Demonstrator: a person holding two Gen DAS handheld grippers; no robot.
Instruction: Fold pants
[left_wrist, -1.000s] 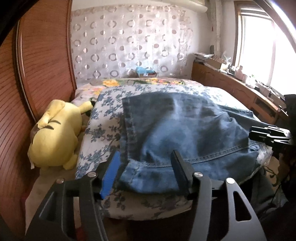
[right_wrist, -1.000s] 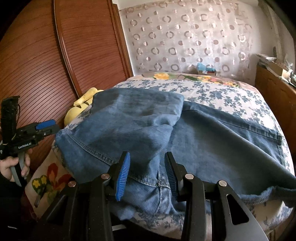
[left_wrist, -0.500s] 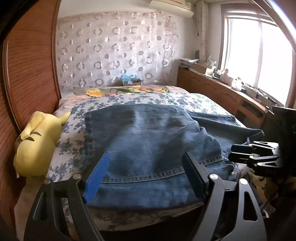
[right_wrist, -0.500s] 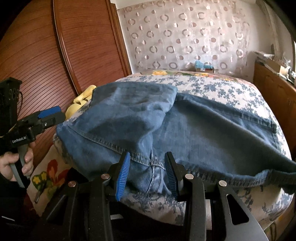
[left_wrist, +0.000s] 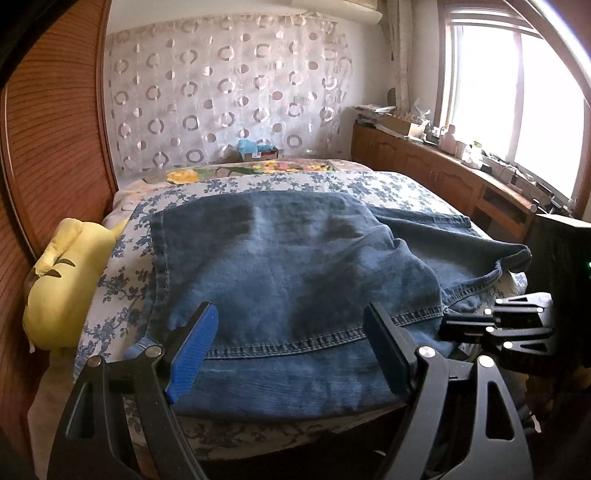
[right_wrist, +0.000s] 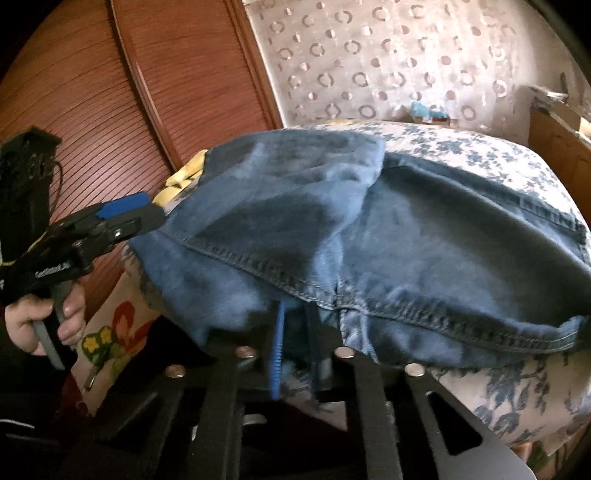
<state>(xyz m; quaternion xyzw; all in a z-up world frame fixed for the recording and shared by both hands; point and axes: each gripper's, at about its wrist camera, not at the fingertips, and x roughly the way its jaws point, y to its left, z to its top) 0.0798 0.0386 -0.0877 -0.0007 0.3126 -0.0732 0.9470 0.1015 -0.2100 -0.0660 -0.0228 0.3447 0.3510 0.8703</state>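
Note:
Blue denim pants (left_wrist: 295, 280) lie folded over on a floral bedspread (left_wrist: 122, 295), one leg laid across the other, the hem hanging over the near bed edge. My left gripper (left_wrist: 291, 350) is open wide and empty just above the near hem. It also shows in the right wrist view (right_wrist: 122, 218) at the left edge of the pants (right_wrist: 406, 240). My right gripper (right_wrist: 295, 347) is nearly closed, its fingers pinching the pants' hanging edge by the crotch seam. It shows at the right in the left wrist view (left_wrist: 480, 325).
A yellow plush toy (left_wrist: 70, 273) lies between the bed and the wooden sliding wardrobe doors (left_wrist: 48, 129) at left. A wooden cabinet (left_wrist: 443, 177) with clutter runs under the window at right. A circle-patterned curtain (left_wrist: 229, 96) hangs behind the bed.
My left gripper has opened wide, let go of the hem and drawn back. My right gripper has dropped to the bed edge and closed on the pants' hanging edge.

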